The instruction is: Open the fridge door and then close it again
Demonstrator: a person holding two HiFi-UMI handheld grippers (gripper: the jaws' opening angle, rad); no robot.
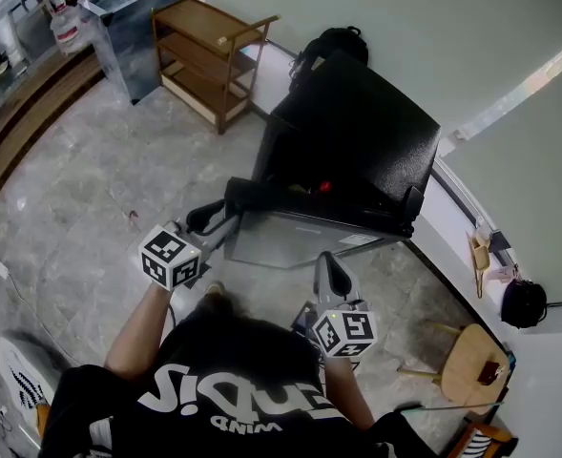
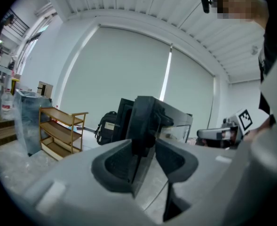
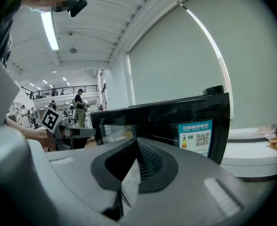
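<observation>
The fridge [image 1: 357,132] sits on the floor by the wall, its door [image 1: 300,203] swung partly open. The left tongs [image 2: 145,147] grasp the door's free edge; the right tongs [image 1: 330,273] hang clenched and empty. Likely mid-swing; pushing it closed next means following the hinge's arc.

bright, even daylight comes through the pale blinds [image 2: 129,69]. a ceiling tube [image 3: 49,29] burns white in the right gripper view. shadows on the floor [image 1: 99,189] are faint and soft. the fridge [image 1: 357,132] top has a speckled sheen. straight lines bow toward the edges in all views, and both gripper views go dark at the corners. the left gripper [image 2: 145,149] and right gripper [image 3: 134,149] blur near the lens, while the background is sharper.
</observation>
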